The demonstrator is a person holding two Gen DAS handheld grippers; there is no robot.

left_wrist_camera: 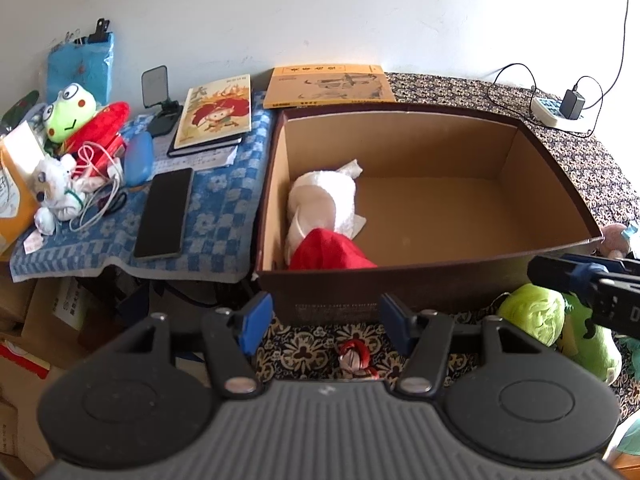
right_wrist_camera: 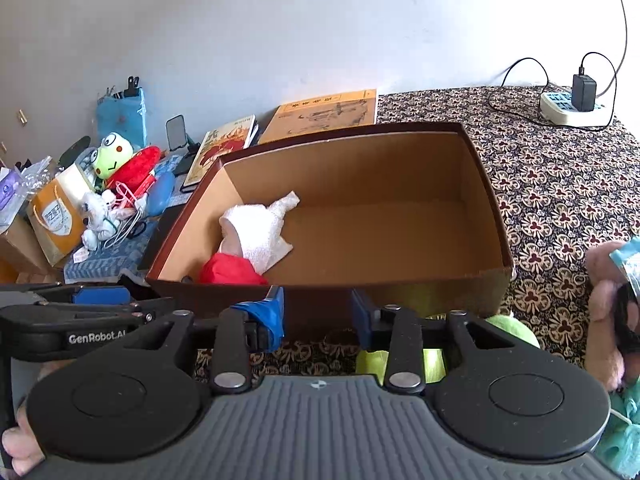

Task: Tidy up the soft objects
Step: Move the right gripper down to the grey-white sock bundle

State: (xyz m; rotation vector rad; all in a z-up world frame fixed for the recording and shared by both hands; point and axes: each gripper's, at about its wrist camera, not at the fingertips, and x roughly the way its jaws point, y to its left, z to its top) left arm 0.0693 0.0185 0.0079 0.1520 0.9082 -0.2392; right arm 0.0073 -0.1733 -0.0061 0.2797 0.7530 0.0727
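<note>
The white plush with a red cap (left_wrist_camera: 324, 216) lies in the near left corner of the open cardboard box (left_wrist_camera: 440, 152), rest of the box floor bare. Your left gripper (left_wrist_camera: 326, 322) hovers just before the box's near wall, jaws parted, nothing between them; a small red-and-white trinket (left_wrist_camera: 354, 360) lies on the patterned cloth (right_wrist_camera: 560, 184) below. Your right gripper (right_wrist_camera: 318, 316) is released too, empty, over a light green plush (left_wrist_camera: 536, 312) at the box's right front. A frog plush (left_wrist_camera: 70, 110) sits well apart on the blue checked cloth (left_wrist_camera: 216, 208).
</note>
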